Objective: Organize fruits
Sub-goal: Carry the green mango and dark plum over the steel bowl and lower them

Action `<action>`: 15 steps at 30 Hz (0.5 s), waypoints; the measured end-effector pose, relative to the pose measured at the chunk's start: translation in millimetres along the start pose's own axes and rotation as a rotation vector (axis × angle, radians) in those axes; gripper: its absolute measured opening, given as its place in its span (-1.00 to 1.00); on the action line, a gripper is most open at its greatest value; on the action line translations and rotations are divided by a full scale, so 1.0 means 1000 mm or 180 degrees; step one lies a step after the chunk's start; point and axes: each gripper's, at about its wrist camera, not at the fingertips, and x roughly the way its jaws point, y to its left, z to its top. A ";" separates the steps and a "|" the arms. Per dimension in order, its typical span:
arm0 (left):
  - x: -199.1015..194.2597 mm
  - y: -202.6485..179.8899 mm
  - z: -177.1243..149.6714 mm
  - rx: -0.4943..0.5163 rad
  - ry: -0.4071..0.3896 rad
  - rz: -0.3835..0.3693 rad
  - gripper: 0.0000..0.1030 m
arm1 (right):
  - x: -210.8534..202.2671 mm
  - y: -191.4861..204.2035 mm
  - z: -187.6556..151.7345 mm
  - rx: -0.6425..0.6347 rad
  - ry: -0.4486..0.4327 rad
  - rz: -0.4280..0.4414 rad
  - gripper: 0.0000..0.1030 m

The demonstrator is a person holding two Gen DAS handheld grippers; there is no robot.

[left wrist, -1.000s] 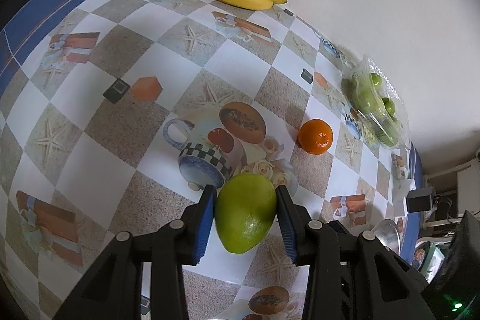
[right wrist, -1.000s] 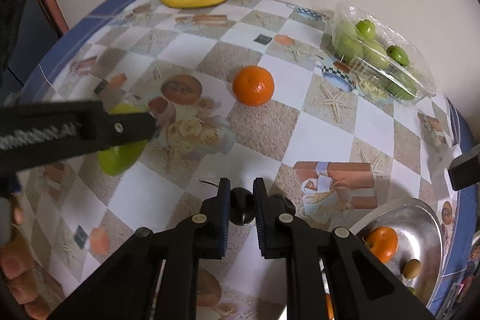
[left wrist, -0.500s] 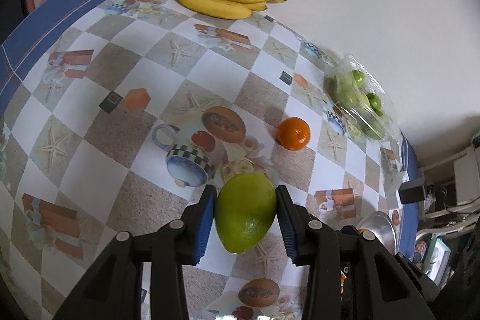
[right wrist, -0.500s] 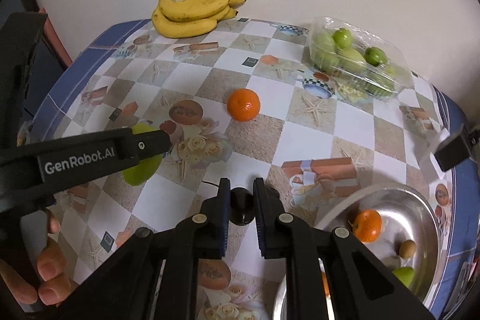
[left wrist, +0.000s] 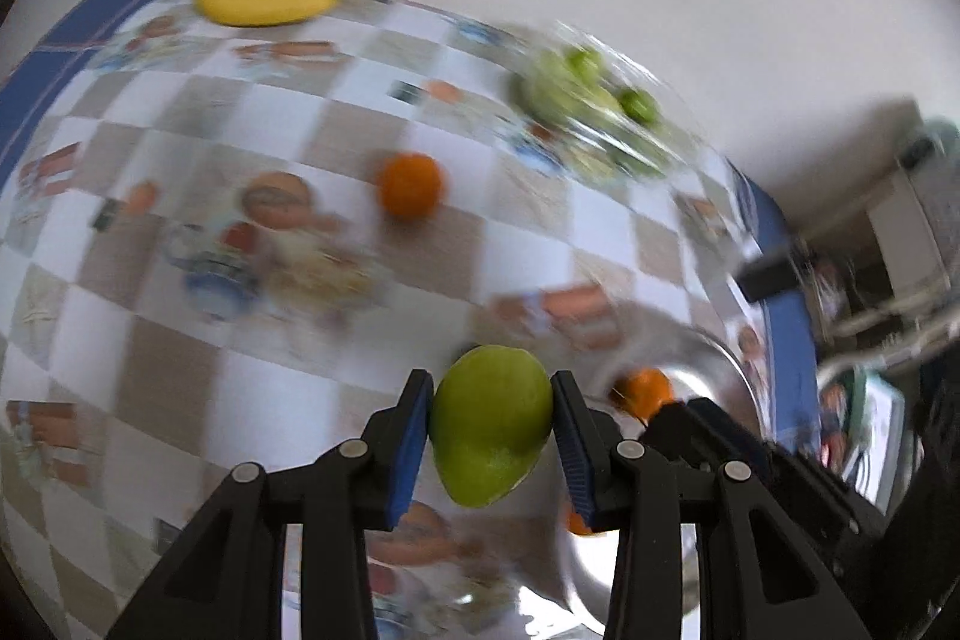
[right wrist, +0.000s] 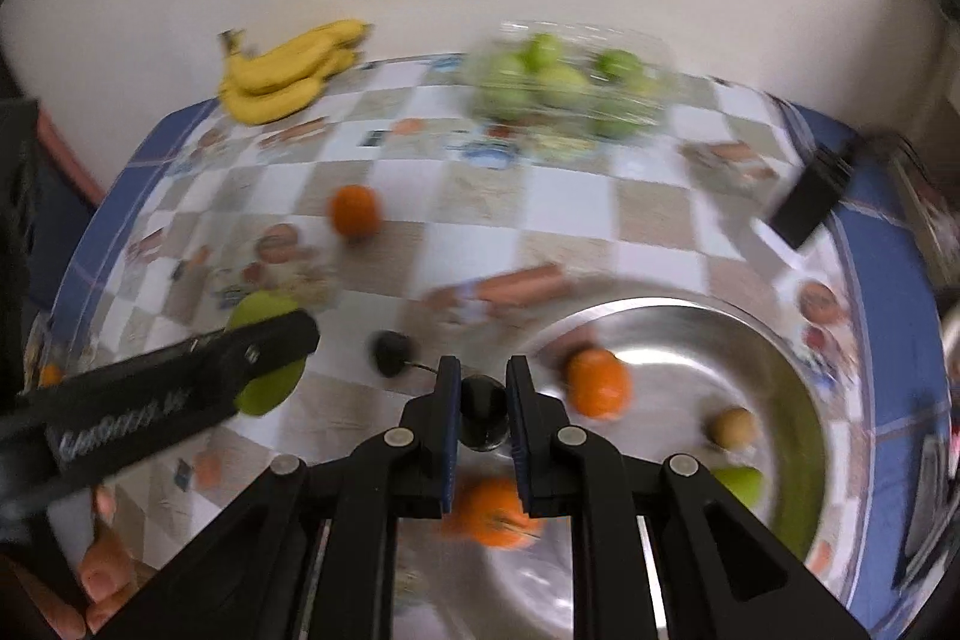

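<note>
A hand-held left gripper (left wrist: 491, 430) clamps a smooth green mango-shaped fruit (left wrist: 491, 424) between its blue pads, the fruit carried clear of the table with its long axis running along the fingers and its narrower end pointing back toward the camera. The right gripper (right wrist: 483, 415) is pinched tight on a small round dark fruit (right wrist: 483, 409), which hangs just over the near rim of a wide shiny steel bowl (right wrist: 798, 370).

The bowl is the likely destination, and the relation that matters is this: from the left gripper it lies ahead and to the right, its rim only partly under the green fruit, while the right gripper is already at its edge and is plainly the nearer of the two. In the right wrist view the left gripper's black finger crosses the frame at left, the green fruit well short of the bowl, with a second small dark fruit (right wrist: 391, 352) lying on the cloth between them.

Inside the bowl sit two orange mandarins (right wrist: 599, 382), a small brown fruit (right wrist: 731, 427) and a green one (right wrist: 741, 484). Beyond, on the chequered patterned tablecloth (right wrist: 564, 208), a lone orange mandarin (right wrist: 354, 211) waits mid-table; a bunch of yellow bananas (right wrist: 288, 73) and a clear plastic tray of green fruit (right wrist: 558, 85) stand against the white wall. Both views are blurred.
</note>
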 end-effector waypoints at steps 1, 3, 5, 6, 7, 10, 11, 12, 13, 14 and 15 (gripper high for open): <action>0.003 -0.009 -0.004 0.0074 0.0046 -0.0043 -0.17 | -0.001 -0.007 -0.002 0.0054 0.0007 -0.0027 -0.70; 0.007 -0.023 -0.010 0.0185 0.0105 -0.0081 -0.17 | -0.002 -0.026 -0.006 0.0194 0.0030 -0.0105 -0.70; 0.012 -0.039 -0.017 0.0332 0.0151 -0.0082 -0.17 | -0.003 -0.039 -0.009 0.0286 0.0036 -0.0144 -0.70; 0.015 -0.047 -0.020 0.0414 0.0178 -0.0094 -0.17 | -0.003 -0.047 -0.011 0.0337 0.0045 -0.0197 -0.69; 0.017 -0.054 -0.024 0.0463 0.0199 -0.0119 -0.17 | -0.004 -0.051 -0.012 0.0362 0.0055 -0.0232 -0.69; 0.025 -0.070 -0.031 0.0581 0.0259 -0.0204 -0.17 | -0.002 -0.063 -0.016 0.0424 0.0094 -0.0324 -0.69; 0.027 -0.073 -0.033 0.0606 0.0265 -0.0200 -0.17 | -0.002 -0.066 -0.018 0.0440 0.0113 -0.0359 -0.69; 0.029 -0.075 -0.034 0.0634 0.0263 -0.0183 -0.17 | -0.001 -0.068 -0.019 0.0452 0.0124 -0.0381 -0.69; 0.032 -0.078 -0.035 0.0661 0.0263 -0.0187 -0.17 | 0.001 -0.072 -0.020 0.0473 0.0148 -0.0403 -0.69; 0.034 -0.079 -0.036 0.0668 0.0270 -0.0195 -0.17 | 0.002 -0.074 -0.021 0.0491 0.0163 -0.0399 -0.69; 0.036 -0.080 -0.036 0.0660 0.0283 -0.0207 -0.17 | 0.004 -0.077 -0.023 0.0530 0.0183 -0.0383 -0.68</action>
